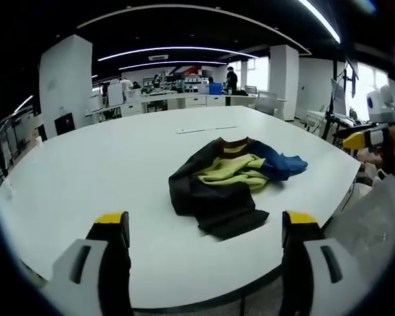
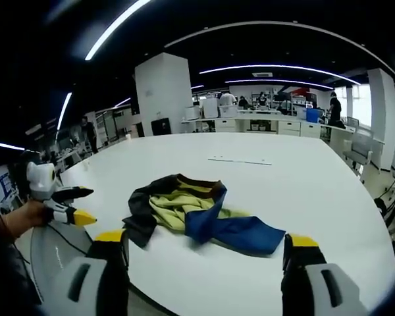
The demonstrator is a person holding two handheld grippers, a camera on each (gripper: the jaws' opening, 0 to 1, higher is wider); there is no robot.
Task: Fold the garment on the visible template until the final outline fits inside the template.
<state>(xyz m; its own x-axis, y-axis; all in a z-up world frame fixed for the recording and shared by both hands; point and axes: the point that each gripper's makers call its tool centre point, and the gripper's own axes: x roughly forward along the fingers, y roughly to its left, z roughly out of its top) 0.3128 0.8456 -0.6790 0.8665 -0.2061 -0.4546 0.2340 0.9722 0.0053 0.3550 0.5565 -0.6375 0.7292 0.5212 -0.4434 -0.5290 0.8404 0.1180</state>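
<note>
Clearly the folding has barely begun: the garment (image 1: 232,184), a black, yellow-green and blue piece with a brown collar, lies in a crumpled heap on the white table (image 1: 85,178), near the edge closest to the person, with a blue sleeve trailing out to one side. No fold is made yet, and I cannot make out a template outline under or around it; only a thin pale strip (image 2: 240,160) lies well beyond it. Everything is left to do: spreading, flattening, folding. The left gripper (image 1: 210,227) and the right gripper (image 2: 207,247) both stand wide apart, holding nothing, short of the cloth. No brand, label or legible writing can be read.
</note>
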